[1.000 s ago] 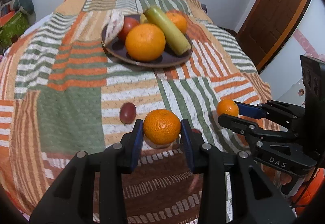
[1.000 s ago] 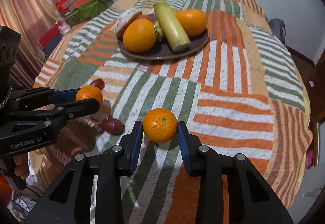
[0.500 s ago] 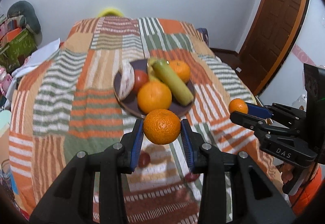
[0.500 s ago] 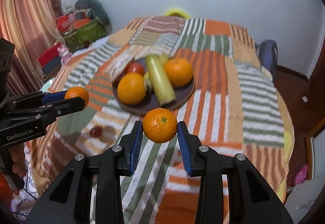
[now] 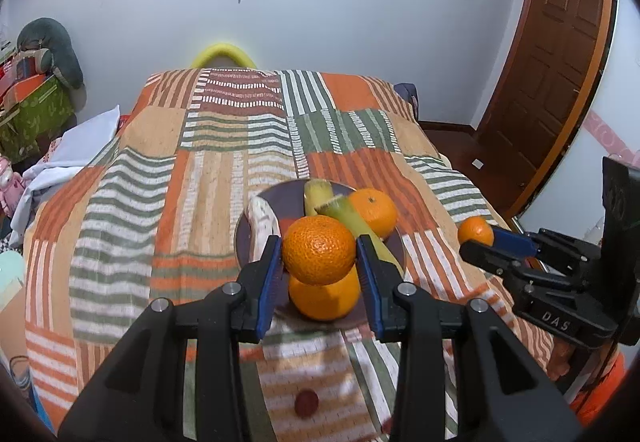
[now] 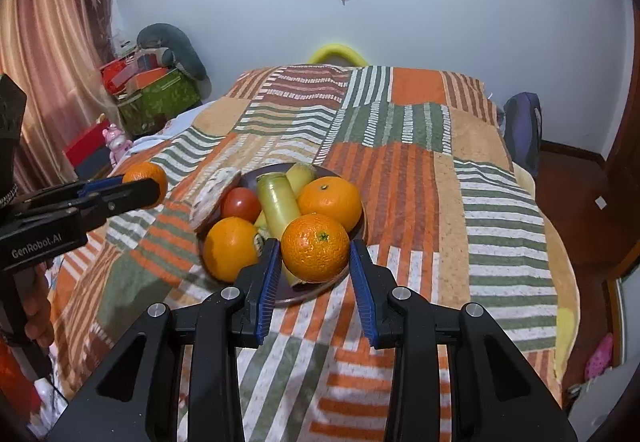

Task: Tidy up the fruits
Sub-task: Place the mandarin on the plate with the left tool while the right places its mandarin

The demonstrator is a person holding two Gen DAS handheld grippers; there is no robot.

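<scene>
The bed (image 5: 224,177) carries a dark plate (image 6: 362,217) already crowded with fruit; each tongs is closed on one mandarin, held at its widest part, above the plate's 6 o'clock edge: left tongs (image 5: 318,274), right tongs (image 6: 314,276); the mandarin (image 5: 319,249) seems light, round, soft-skinned, so gentle pressure suffices.
</scene>
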